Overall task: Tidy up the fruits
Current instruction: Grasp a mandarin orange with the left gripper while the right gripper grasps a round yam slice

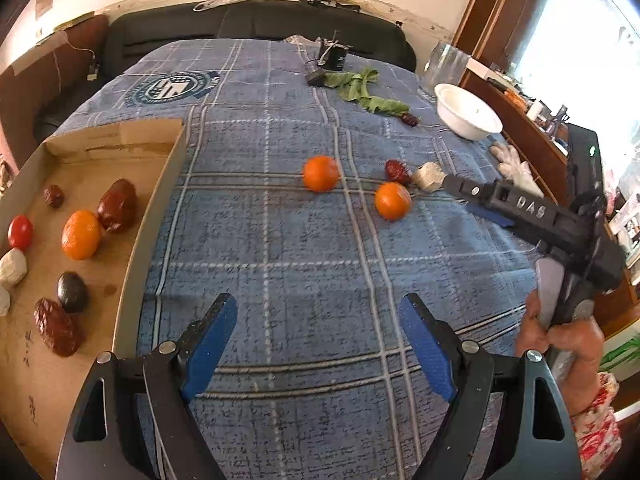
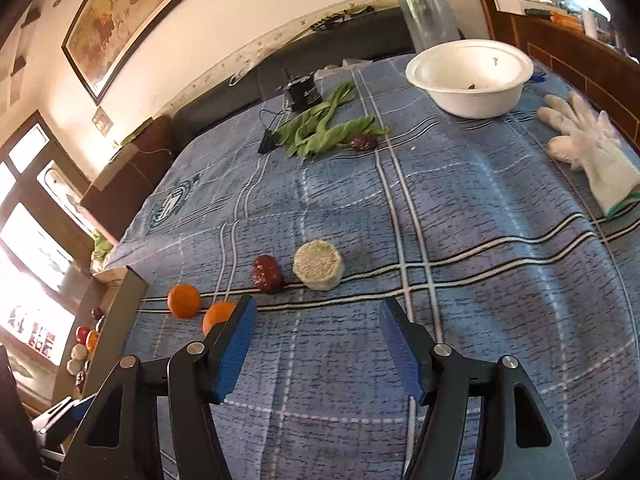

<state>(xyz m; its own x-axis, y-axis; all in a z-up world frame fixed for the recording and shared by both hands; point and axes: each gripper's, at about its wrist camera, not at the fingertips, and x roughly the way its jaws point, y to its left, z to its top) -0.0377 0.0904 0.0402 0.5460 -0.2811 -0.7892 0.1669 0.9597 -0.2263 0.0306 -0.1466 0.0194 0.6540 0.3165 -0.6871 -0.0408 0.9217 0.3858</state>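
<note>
Two oranges (image 1: pixel 321 173) (image 1: pixel 393 201), a red date (image 1: pixel 397 171) and a pale round cake (image 1: pixel 428 176) lie on the blue checked cloth. In the right wrist view they show as oranges (image 2: pixel 183 300) (image 2: pixel 218 316), date (image 2: pixel 267 274) and cake (image 2: pixel 318 265). A cardboard tray (image 1: pixel 156 200) at the left holds an orange (image 1: pixel 81 234), a tomato (image 1: pixel 20 232), dates and pale lumps. My left gripper (image 1: pixel 318 320) is open and empty above the cloth. My right gripper (image 2: pixel 316 320) is open and empty, just short of the cake; it shows in the left wrist view (image 1: pixel 460 196).
A white bowl (image 2: pixel 468 76) stands at the far right, a white glove (image 2: pixel 588 152) beside it. Green leaves (image 2: pixel 320 128), another date (image 2: pixel 363 142) and a black device (image 2: pixel 302 94) lie at the far side. A glass jar (image 2: pixel 428 20) stands behind the bowl.
</note>
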